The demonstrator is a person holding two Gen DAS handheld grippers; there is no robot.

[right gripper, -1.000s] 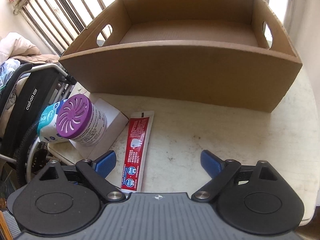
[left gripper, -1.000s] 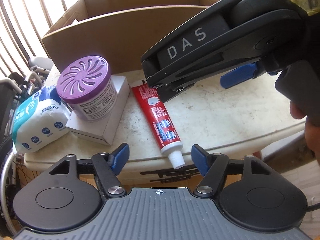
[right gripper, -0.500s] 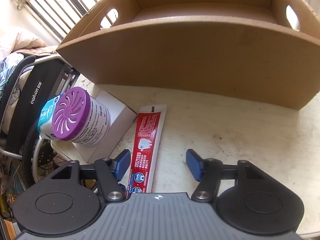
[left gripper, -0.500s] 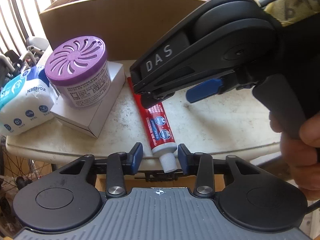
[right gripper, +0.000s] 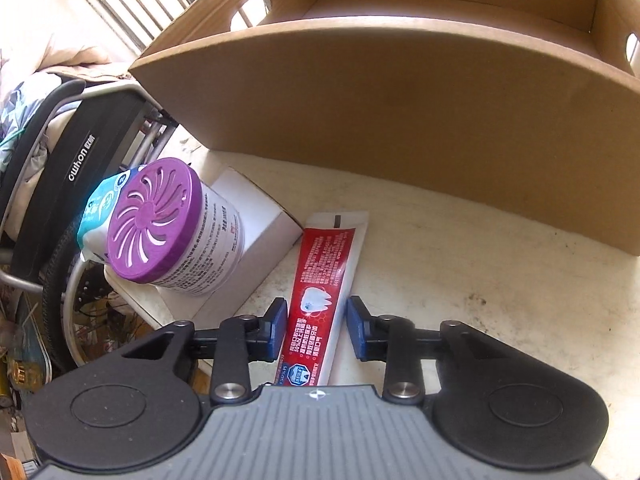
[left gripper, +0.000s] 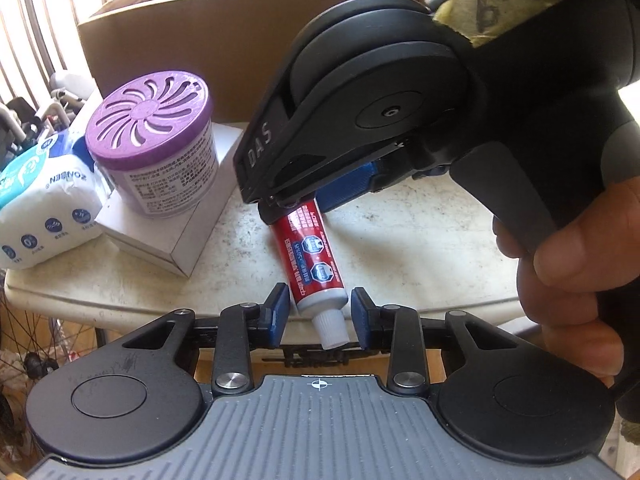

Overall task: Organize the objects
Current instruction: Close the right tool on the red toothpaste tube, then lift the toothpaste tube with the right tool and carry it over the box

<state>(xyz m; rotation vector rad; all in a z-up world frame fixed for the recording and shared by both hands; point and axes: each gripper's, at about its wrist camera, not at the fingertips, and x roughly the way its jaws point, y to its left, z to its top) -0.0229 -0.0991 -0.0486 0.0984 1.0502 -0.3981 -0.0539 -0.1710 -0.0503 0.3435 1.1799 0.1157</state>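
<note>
A red toothpaste tube [left gripper: 316, 256] lies on the white table [left gripper: 400, 248], its white cap toward the near edge. My left gripper [left gripper: 320, 312] is closing on the cap end, pads against the tube's shoulder. My right gripper [right gripper: 316, 328] is closing on the flat middle of the tube [right gripper: 320, 280], with pads at both edges. In the left wrist view the right gripper [left gripper: 296, 208] comes down from the upper right onto the tube's far half, held by a hand [left gripper: 580, 248]. An open cardboard box [right gripper: 400, 120] stands behind.
A purple-lidded air freshener [left gripper: 148, 120] stands on a white carton [left gripper: 172, 240], just left of the tube. A tissue pack [left gripper: 40, 208] lies further left at the table's edge. A black seat frame [right gripper: 60, 152] and a wheel lie beyond the left edge.
Both grippers' jaws have closed in from wide open to the sides of the toothpaste tube. The right gripper has dropped lower over the tube and nearer to the left one.
</note>
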